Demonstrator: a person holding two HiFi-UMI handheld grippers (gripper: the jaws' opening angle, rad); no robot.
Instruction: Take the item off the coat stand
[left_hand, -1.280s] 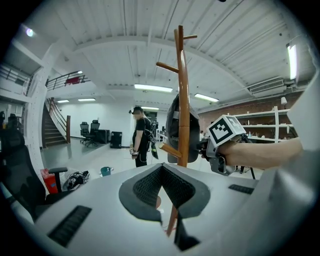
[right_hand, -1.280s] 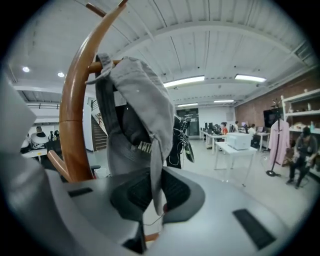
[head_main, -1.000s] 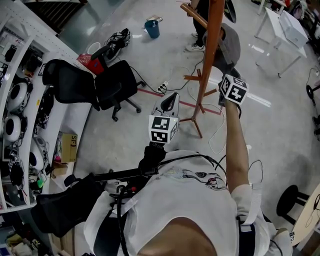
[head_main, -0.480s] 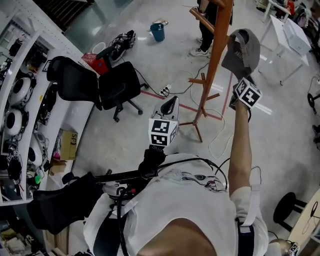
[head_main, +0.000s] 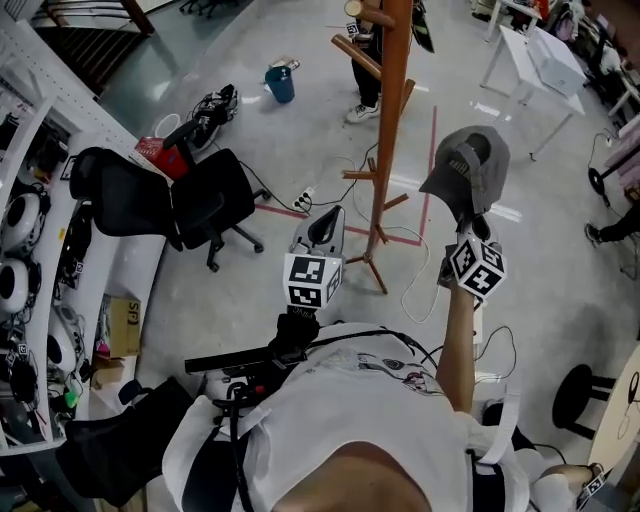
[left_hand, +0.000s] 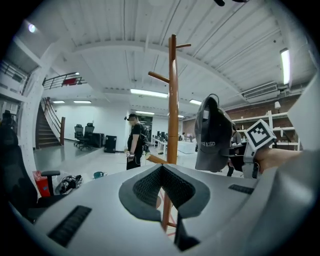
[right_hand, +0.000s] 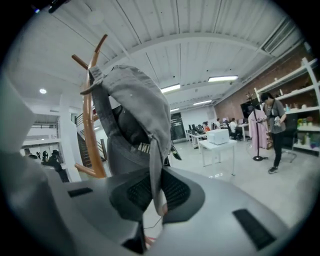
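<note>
Grey fabric baseball cap (head_main: 468, 170) hangs right of centre, apart from the tall brown wooden coat stand (head_main: 390, 120), its edge pinched between the right gripper's (right_hand: 152, 192) jaws. Left gripper (left_hand: 161, 172): jaws together, nothing between. Black office chair (head_main: 205, 190) at left; blue bucket (head_main: 280, 83) upper left; white table (head_main: 545, 60) upper right. Grey concrete floor (head_main: 560, 290), open hall.

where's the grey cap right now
In the head view the grey cap is on the right side, clamped by its edge in the right gripper. It sits just right of the wooden coat stand, clear of the pegs.
</note>
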